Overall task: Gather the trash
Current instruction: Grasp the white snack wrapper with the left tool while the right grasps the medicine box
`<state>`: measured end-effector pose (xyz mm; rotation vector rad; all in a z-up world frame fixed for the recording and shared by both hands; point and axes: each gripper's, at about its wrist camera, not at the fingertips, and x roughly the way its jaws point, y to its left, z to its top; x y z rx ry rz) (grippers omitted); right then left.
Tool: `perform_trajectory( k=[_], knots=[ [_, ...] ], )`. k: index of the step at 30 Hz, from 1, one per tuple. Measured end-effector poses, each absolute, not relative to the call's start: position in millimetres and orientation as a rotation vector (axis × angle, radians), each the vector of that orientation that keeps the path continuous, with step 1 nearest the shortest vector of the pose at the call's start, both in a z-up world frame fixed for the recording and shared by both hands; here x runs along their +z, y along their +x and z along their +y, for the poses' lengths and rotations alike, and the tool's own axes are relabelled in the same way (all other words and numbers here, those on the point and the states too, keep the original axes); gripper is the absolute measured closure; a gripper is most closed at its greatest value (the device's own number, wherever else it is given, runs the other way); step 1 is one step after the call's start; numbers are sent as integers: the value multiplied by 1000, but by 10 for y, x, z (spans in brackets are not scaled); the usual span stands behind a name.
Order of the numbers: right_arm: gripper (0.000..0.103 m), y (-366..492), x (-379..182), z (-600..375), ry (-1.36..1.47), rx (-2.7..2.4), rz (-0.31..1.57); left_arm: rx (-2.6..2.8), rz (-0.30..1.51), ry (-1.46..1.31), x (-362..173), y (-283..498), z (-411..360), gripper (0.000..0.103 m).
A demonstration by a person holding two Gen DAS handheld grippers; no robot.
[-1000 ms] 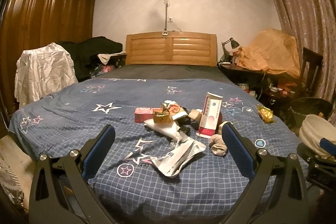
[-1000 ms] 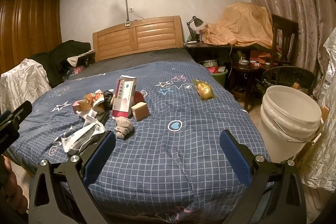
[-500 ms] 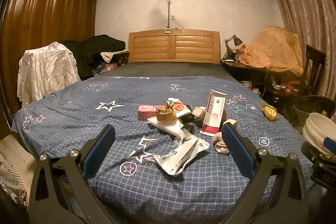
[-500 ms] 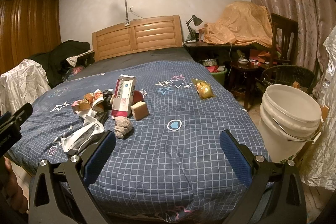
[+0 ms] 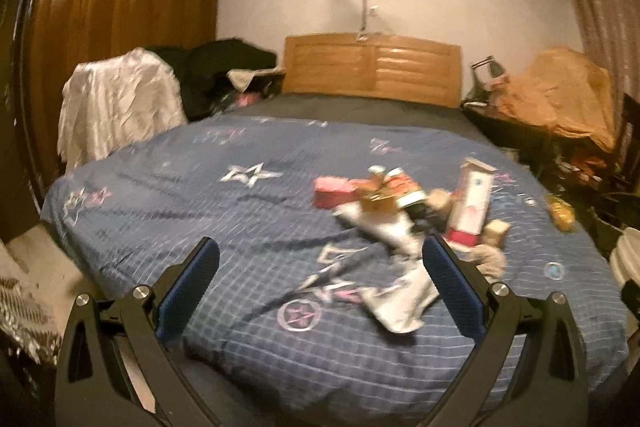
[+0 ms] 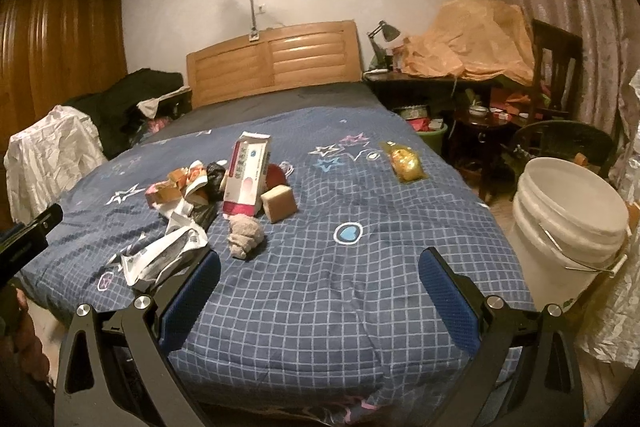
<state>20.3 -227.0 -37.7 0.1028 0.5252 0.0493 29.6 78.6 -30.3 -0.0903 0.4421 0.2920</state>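
The left hand-held gripper (image 5: 320, 269) hangs over the near edge of the bed (image 5: 248, 227) with its blue-padded fingers spread wide and nothing between them. The right hand-held gripper (image 6: 319, 273) is likewise spread apart and empty, over the near end of the same bed.

The trash lies in a loose heap on the blue checked quilt (image 6: 360, 291), toward the near left part as the right view shows it. A tall white and pink carton (image 6: 246, 179) stands upright in the middle of the heap. Just right of its base sits a tan block (image 6: 279, 203), and in front of it a grey rag (image 6: 245, 238) lies bunched. A crumpled paper wrapper (image 6: 160, 259) lies nearest, close to the right gripper's left finger. Behind it are small orange and pink packets (image 6: 176, 183) and a black bag (image 6: 215, 173). A yellow packet (image 6: 406, 161) lies apart on the right side of the quilt.

A white bucket (image 6: 568, 227) stands on the floor beside the bed's right edge, open at the top. The left view is blurred.
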Motion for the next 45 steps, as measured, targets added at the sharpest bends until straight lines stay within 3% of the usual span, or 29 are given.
perform_trajectory(
  k=[11,18,24,26,28,31,38,42,45],
  knots=[
    [4,612,-707,-1951,38,164,633,107,554,-84,-685,483,989,6],
    [4,866,-971,-2048,69,132,709,-90,636,-50,-833,867,735,21],
    [4,1019,-1136,-2169,127,134,745,-204,663,187,-1081,1304,177,30],
    [4,1063,-1171,-2170,131,144,748,-232,707,255,-1237,1462,51,34],
    [4,1083,-1191,-2183,143,156,751,-229,721,311,-1345,1521,6,51],
    [4,1133,-1221,-2197,163,180,749,-241,725,274,-1358,1563,69,65],
    [6,1292,-1003,-2006,83,272,637,-158,666,111,-1138,1282,300,68],
    [18,1652,-765,-1781,37,343,548,-112,632,66,-1001,1146,379,68],
    [20,2119,-667,-1573,45,362,540,-97,606,58,-906,1123,398,68]
  ],
)
